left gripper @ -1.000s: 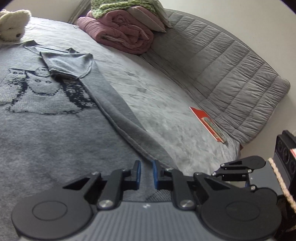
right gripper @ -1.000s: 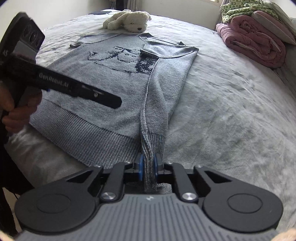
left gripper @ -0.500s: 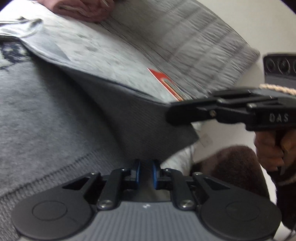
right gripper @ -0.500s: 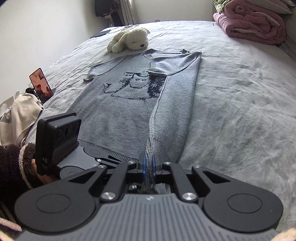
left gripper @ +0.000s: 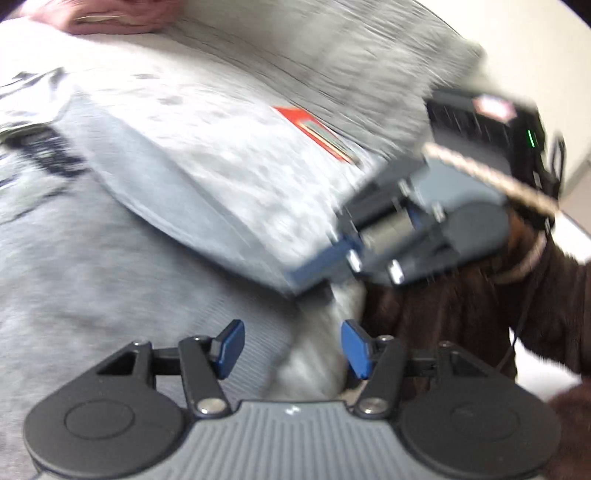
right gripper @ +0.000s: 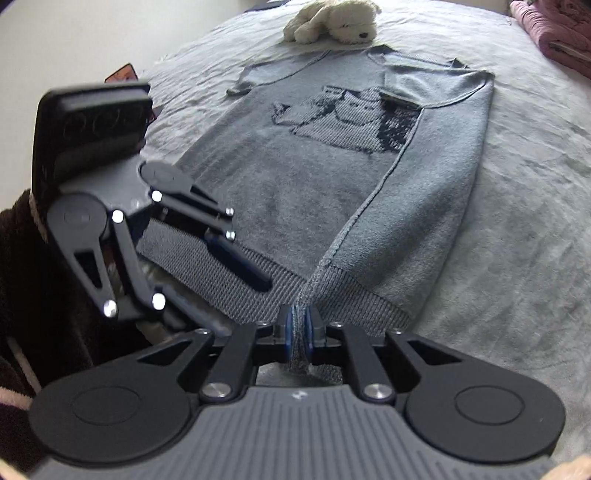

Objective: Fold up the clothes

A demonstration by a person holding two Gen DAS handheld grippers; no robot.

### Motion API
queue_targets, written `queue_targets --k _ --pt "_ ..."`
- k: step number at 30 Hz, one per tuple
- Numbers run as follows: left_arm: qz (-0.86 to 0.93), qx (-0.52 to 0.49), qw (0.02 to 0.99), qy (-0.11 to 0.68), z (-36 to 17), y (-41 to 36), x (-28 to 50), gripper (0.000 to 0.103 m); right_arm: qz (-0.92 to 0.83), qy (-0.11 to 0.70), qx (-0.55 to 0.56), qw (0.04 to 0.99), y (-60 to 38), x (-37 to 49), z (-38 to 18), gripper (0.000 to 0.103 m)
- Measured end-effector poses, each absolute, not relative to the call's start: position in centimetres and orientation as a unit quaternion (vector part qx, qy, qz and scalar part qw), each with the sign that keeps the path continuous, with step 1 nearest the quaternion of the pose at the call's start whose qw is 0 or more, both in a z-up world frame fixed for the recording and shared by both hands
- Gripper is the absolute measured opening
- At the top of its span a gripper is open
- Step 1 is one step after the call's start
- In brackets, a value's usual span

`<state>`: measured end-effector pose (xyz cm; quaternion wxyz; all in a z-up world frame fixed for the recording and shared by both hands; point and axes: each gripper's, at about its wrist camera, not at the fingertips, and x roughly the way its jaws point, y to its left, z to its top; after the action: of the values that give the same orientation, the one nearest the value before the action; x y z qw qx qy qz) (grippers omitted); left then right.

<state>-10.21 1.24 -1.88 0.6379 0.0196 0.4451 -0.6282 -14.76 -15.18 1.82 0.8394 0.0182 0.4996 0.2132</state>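
Grey sweater [right gripper: 332, 177] lies flat on the bed [right gripper: 517, 206], collar toward 12 o'clock, ribbed hem toward 6; its 3 o'clock side and sleeve are already folded in over the front.

Right gripper [right gripper: 298, 326]: jaws together, clamped on a pinch of hem at the foot of that fold.

Left gripper [left gripper: 291, 343]: jaws apart, just been opening, nothing pressed between the pads, though the hem lies beneath them. From the right wrist it sits at 9 o'clock over the hem's other end.

Step in hand, as I judge it: take the free end of the hem. Get the pads over the full rib thickness near the corner, close firmly, keep level with the right pinch so the hem stays straight.

Containers: none visible. Plush toy [right gripper: 332, 18] beyond the collar; red card [left gripper: 317, 133] on the bed, left view badly blurred.
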Motion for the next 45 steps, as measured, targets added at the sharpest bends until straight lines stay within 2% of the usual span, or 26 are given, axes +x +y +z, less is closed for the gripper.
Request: queue_targets --k 5,9,13,19,22,24,27,32,45 --pt "-0.588 0.009 0.661 0.466 -2.8 1.1 -8.8 0.060 0.247 0.549 0.009 0.799 -14.9 -13.9 0.0 0.018" --pt "-0.575 -0.003 0.666 0.475 -3.5 0.9 -7.5 0.060 0.274 0.555 -0.029 0.785 -13.9 -13.8 0.3 0.018" --pt "-0.559 -0.016 0.684 0.469 -3.4 1.7 -6.1 0.059 0.263 0.512 -0.040 0.817 -14.2 -12.8 2.4 0.035" --pt "-0.512 -0.037 0.724 0.461 -3.8 2.3 -5.0 0.057 0.204 0.432 -0.014 0.879 -16.4 -9.2 2.1 0.036" --pt "-0.493 -0.036 0.744 0.450 -3.8 2.3 -4.8 0.057 0.203 0.454 0.002 0.868 -17.3 -8.0 -0.3 0.036" --pt "-0.481 -0.036 0.754 0.445 -3.8 2.6 -4.4 0.057 0.226 0.497 -0.040 0.837 -16.7 -7.9 -1.5 0.037" --pt "-0.463 -0.040 0.770 0.438 -3.8 2.6 -3.5 0.057 0.300 0.488 -0.117 0.811 -16.0 -9.2 -0.9 0.038" --pt "-0.429 -0.059 0.796 0.423 -4.0 2.9 -2.6 0.057 0.338 0.489 -0.098 0.798 -16.8 -8.8 -0.2 0.043" --pt "-0.349 -0.051 0.854 0.383 -3.7 4.5 -1.2 0.058 0.183 0.479 -0.017 0.859 -19.9 -2.9 -0.6 0.050"
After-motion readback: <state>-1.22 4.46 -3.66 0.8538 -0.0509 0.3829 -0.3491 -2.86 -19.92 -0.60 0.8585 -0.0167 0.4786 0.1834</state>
